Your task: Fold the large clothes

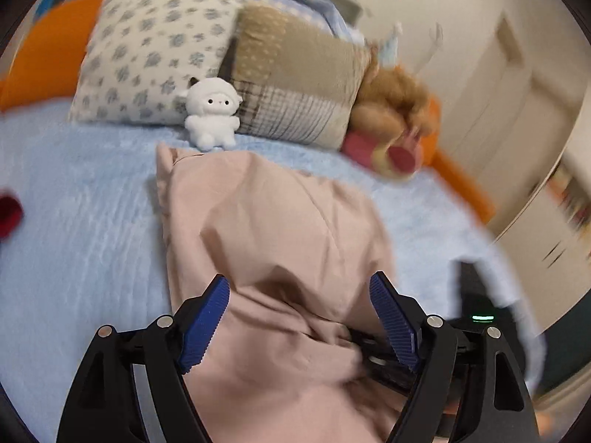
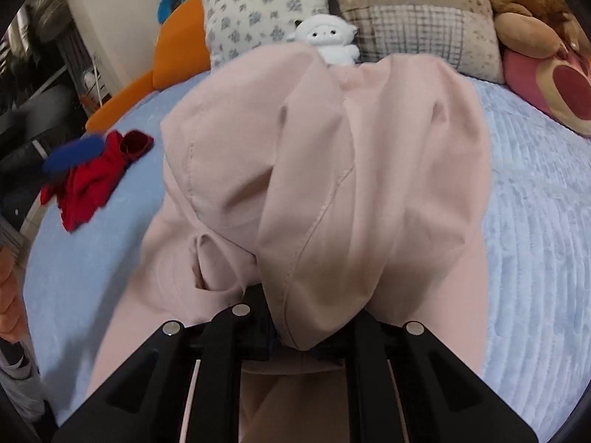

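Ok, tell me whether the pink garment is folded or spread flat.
Partly folded: the pink garment is doubled over in bunched layers, its gathered end pinched by the right gripper, not flat on the blue bedspread.

Left tool (image 1: 299, 295) spread wide, right tool (image 2: 295, 336) clamped

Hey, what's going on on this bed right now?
A person is folding a large pink garment on a blue bedspread with two handheld grippers. The right gripper is shut on a bunched fold of it. The left gripper is open above the cloth, gripping nothing. A red garment lies to one side, with pillows and a white plush toy beyond.
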A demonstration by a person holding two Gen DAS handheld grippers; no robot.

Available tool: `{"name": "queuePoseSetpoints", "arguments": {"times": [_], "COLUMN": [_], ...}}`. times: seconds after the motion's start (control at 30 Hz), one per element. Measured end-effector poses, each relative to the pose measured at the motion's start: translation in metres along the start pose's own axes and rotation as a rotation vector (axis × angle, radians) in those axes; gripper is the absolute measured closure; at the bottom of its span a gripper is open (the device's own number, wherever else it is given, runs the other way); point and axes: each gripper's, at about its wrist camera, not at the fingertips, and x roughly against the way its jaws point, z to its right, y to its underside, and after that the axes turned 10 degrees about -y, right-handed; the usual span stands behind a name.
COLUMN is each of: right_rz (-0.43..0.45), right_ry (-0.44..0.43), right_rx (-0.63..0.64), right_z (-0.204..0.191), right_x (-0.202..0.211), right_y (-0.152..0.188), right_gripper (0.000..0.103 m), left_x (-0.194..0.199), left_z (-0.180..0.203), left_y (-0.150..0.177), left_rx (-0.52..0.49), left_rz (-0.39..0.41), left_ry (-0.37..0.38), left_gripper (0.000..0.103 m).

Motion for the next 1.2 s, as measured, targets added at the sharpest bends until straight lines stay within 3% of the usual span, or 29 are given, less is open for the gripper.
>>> {"name": "queuePoseSetpoints", "arguments": {"times": [0.03,0.1,0.13,0.17,0.2,0.3,0.37,0.43,0.47,0.6,0.67,0.73,0.8,0.83,0.93,1.0,1.1,1.2], "right_rz": [0.000,-0.005,0.002,0.017,0.055,0.163,0.231,0.269,0.281,0.227,0.164,0.114,0.063,0.037,-0.012,-0.004,-0.015,0.014], "right_ry": [-0.006,-0.018,-0.016,-0.013,-0.030,-0.064,-0.083,-0.136,-0.166,-0.265,-0.295,-0.259,-0.198,-0.191,-0.165,-0.188,-0.183,-0.203], "right_rx": [0.005,0.018,0.016,0.015,0.019,0.035,0.027,-0.014,-0.049,-0.072,-0.081,-0.059,-0.042,-0.050,-0.077,-0.121,-0.127,-0.160], "right_z": [-0.001,-0.006,-0.008,-0.011,-0.014,-0.018,-0.014,0.001,0.011,0.027,0.027,0.025,0.026,0.028,0.041,0.052,0.051,0.049], "right_x": [0.005,0.021,0.035,0.046,0.065,0.105,0.118,0.117,0.108,0.058,0.028,0.006,-0.016,-0.026,-0.048,-0.048,-0.041,-0.010], "right_y": [-0.001,-0.002,-0.001,-0.002,-0.003,-0.016,-0.039,-0.063,-0.075,-0.091,-0.089,-0.083,-0.073,-0.066,-0.046,-0.039,-0.040,-0.044], "right_gripper": [0.086,0.067,0.050,0.034,0.032,0.034,0.046,0.074,0.076,0.083,0.083,0.083,0.083,0.084,0.086,0.089,0.086,0.069], "left_x": [-0.018,-0.061,-0.075,-0.085,-0.089,-0.082,-0.061,-0.030,-0.012,0.031,0.024,-0.003,-0.054,-0.084,-0.141,-0.158,-0.155,-0.138], "left_z": [0.009,0.013,0.010,0.005,0.001,0.003,0.005,0.005,0.007,0.008,0.007,0.002,-0.009,-0.018,-0.041,-0.050,-0.038,-0.037], "left_y": [0.000,0.007,0.011,0.017,0.022,0.030,0.031,0.026,0.020,-0.013,-0.040,-0.058,-0.069,-0.068,-0.051,-0.039,-0.041,-0.045], "left_rx": [-0.050,-0.060,-0.034,-0.008,0.000,-0.014,-0.011,0.007,0.004,0.008,0.012,0.032,0.071,0.110,0.169,0.211,0.156,0.153], "left_rz": [-0.043,-0.191,-0.236,-0.257,-0.259,-0.240,-0.234,-0.199,-0.162,-0.025,-0.002,-0.034,-0.141,-0.223,-0.350,-0.368,-0.344,-0.360], "left_ry": [-0.062,-0.112,-0.115,-0.118,-0.124,-0.135,-0.110,-0.048,-0.046,-0.026,-0.015,-0.005,-0.058,-0.076,-0.122,-0.102,-0.137,-0.117], "left_gripper": [0.026,0.030,0.030,0.030,0.030,0.032,0.034,0.034,0.034,0.031,0.029,0.030,0.040,0.044,0.048,0.047,0.046,0.046]}}
